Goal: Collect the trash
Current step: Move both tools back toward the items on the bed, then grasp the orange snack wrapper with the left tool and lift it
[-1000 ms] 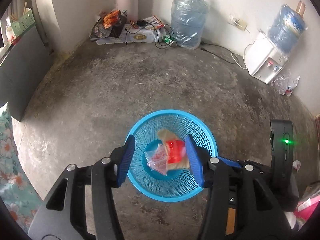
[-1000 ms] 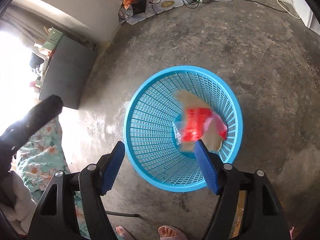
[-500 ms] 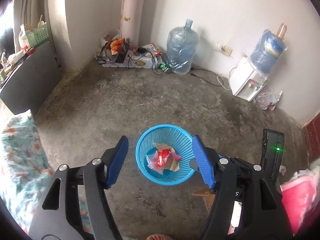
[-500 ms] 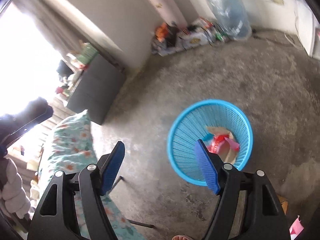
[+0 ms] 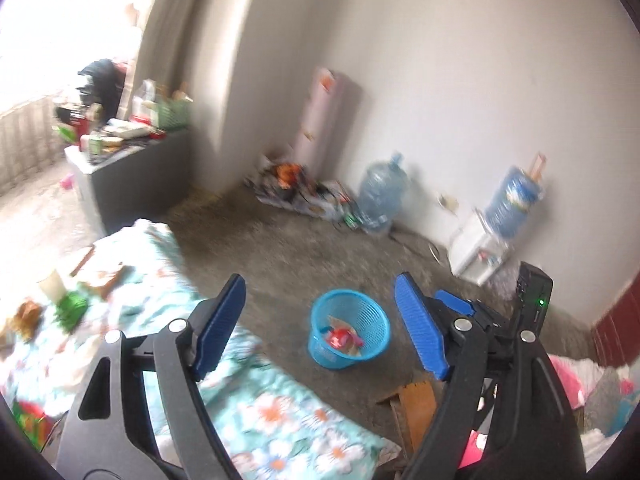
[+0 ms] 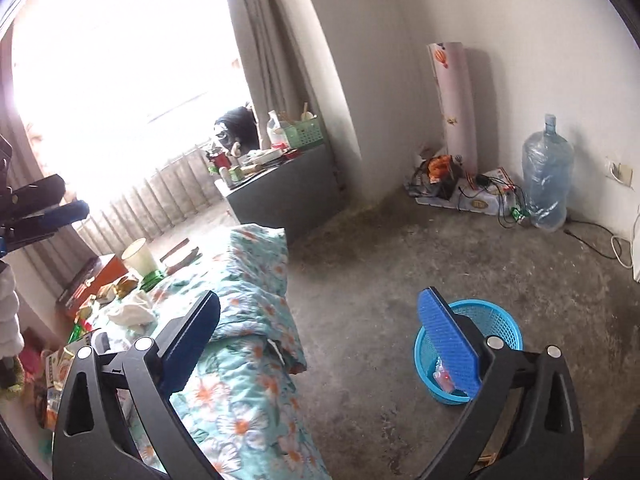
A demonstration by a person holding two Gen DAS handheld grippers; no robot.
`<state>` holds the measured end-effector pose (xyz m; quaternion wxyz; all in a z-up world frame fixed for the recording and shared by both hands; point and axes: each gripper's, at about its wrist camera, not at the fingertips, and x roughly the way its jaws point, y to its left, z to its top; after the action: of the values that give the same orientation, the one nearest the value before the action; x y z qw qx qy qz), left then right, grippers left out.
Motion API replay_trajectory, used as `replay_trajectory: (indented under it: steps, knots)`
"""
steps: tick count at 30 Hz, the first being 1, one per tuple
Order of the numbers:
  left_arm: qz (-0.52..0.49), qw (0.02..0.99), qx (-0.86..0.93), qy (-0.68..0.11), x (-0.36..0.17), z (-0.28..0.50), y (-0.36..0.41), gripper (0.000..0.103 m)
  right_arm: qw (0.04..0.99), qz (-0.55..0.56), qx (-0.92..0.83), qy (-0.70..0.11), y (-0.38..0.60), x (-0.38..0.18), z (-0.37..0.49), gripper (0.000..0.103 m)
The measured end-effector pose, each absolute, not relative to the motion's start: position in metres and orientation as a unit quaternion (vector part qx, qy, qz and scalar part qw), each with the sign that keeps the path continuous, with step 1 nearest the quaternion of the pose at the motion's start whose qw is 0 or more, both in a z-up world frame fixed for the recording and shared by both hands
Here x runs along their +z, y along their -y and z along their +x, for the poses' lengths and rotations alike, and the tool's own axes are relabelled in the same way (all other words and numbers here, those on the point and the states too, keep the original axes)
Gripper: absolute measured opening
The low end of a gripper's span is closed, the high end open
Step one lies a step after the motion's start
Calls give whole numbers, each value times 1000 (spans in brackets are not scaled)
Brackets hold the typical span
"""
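Trash: scattered at 9 o'clock on the flowered bedspread [image 6: 240, 360] — crumpled white tissue [image 6: 132, 312], green wrapper [image 6: 154, 278], white cup [image 6: 140, 258], more packets toward the left rim, too blurred to name. Farther in, toward 11 o'clock, grey cabinet [image 6: 280, 188] under the bright window, loaded with a green crate [image 6: 306, 132] and bottles. At 12 to 1 o'clock, tall patterned roll [image 6: 454, 108] propped in the corner, tangle of wires and boxes [image 6: 460, 184] at its foot, big water jug [image 6: 548, 176] just beside on the right. At 4 o'clock, blue basket [image 6: 496, 324] upright on the bare concrete floor [image 6: 400, 264], partly hidden behind the right-hand finger of the right gripper [image 6: 320, 340]; red wrapper [image 6: 442, 376] visible inside through the mesh. Right gripper spread wide, nothing between the blue pads.

From the left wrist, blurred by motion: same bedspread [image 5: 280, 400] at 7 to 9 o'clock with cup [image 5: 52, 284] and green wrapper [image 5: 72, 306]; left gripper [image 5: 320, 324] likewise spread wide and gripping nothing; basket [image 5: 372, 316] seen between its fingers, well apart from both, holding red wrapper [image 5: 340, 336] and brown paper [image 5: 340, 322]. At 2 o'clock, water dispenser [image 5: 480, 252] with blue bottle [image 5: 514, 208] on top against the wall.
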<state>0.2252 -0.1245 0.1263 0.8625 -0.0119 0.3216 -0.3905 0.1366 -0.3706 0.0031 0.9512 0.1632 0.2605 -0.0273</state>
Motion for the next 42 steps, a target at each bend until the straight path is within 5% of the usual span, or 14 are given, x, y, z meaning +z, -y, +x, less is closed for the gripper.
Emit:
replay_trajectory:
  steps: [7, 15, 27, 37, 42]
  knots:
    - [-65, 918, -281, -273, 147, 169, -33, 75, 947, 163, 67, -270, 312, 24, 144, 96]
    - [-113, 931, -187, -292, 100, 129, -146, 75, 928, 163, 143, -302, 240, 30, 159, 96]
    - [-185, 898, -162, -364, -16, 87, -159, 56, 904, 180, 194, -336, 183, 12, 166, 96]
    - [-307, 867, -139, -368, -61, 116, -182, 54, 900, 173, 188, -354, 173, 9, 172, 96]
    - [-346, 854, -135, -364, -72, 124, -186, 36, 892, 176, 194, -369, 166, 2, 173, 96]
